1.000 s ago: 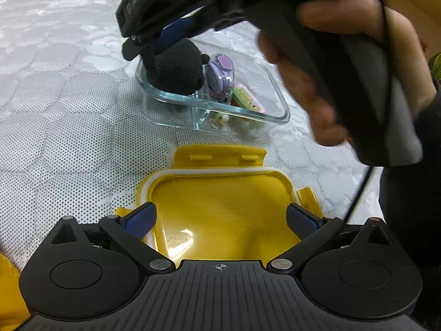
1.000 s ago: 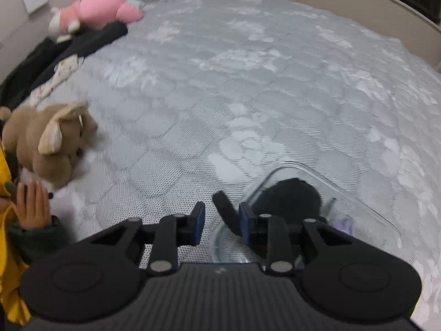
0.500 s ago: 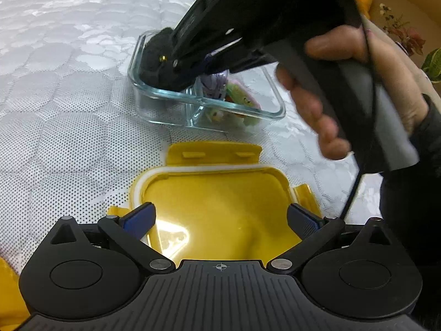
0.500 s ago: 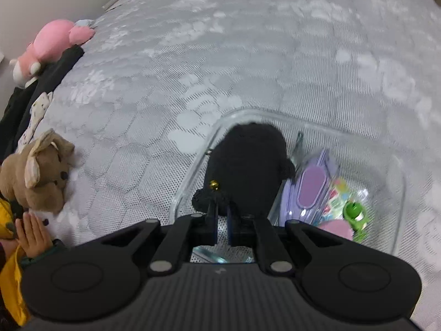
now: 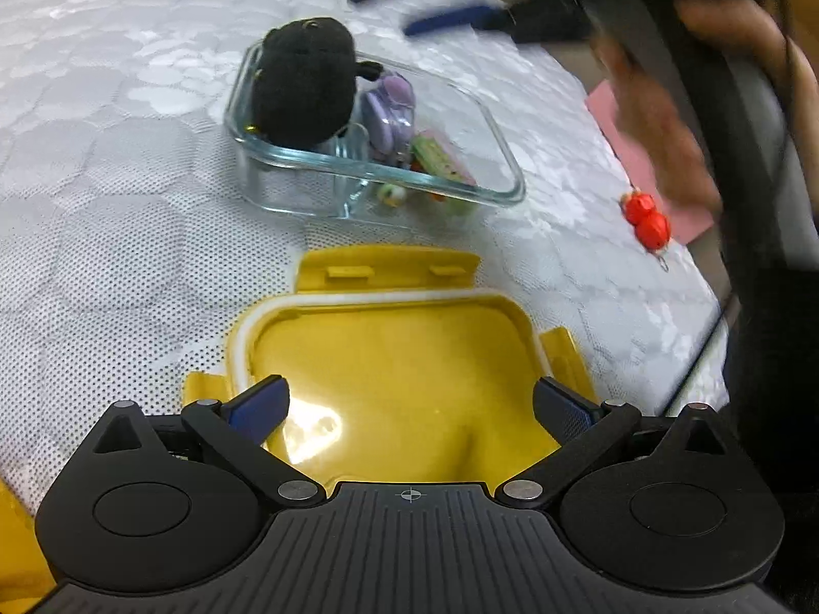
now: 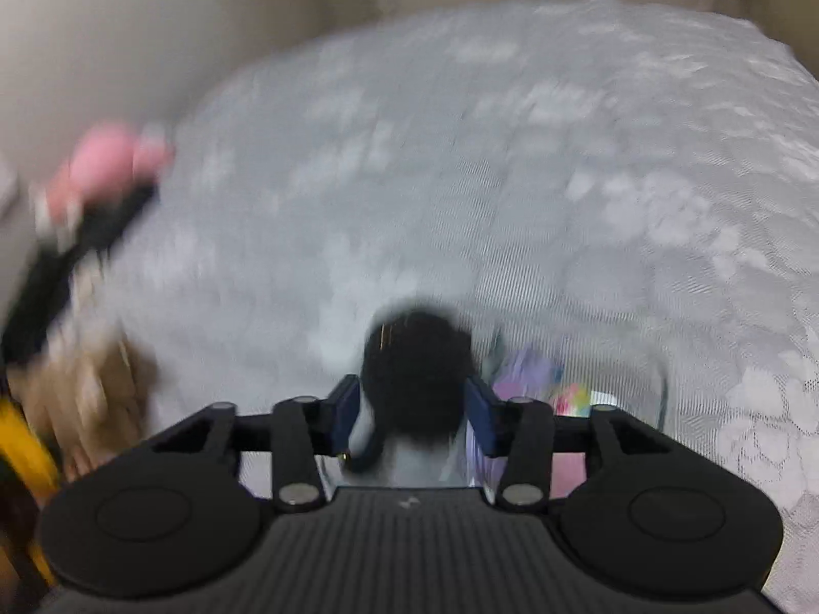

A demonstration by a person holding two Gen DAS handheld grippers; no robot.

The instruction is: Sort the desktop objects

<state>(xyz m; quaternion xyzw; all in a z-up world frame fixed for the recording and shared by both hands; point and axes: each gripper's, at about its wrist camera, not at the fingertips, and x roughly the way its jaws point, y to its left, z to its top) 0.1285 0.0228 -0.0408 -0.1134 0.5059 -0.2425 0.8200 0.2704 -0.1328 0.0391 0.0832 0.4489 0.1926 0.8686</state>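
A clear glass container [image 5: 504, 174] sits on the grey patterned bed cover. A black plush toy [image 5: 304, 84] lies in its left compartment, with a purple item [image 5: 389, 107] and small colourful trinkets [image 5: 440, 166] beside it. My left gripper [image 5: 409, 404] is open above the yellow lid [image 5: 399, 358]. My right gripper [image 6: 412, 412] is open and empty, raised above the container; the black plush [image 6: 414, 378] shows between its fingers in the blurred right wrist view. It also shows blurred in the left wrist view [image 5: 450, 0].
A red bead charm [image 5: 647, 222] and a pink card [image 5: 640, 153] lie right of the container near the bed edge. A pink plush [image 6: 102, 169] and a brown plush [image 6: 82, 394] sit at the left by the wall.
My right gripper has let go of the black plush in the container, opened, and pulled up and back. The left gripper stays over the yellow lid.
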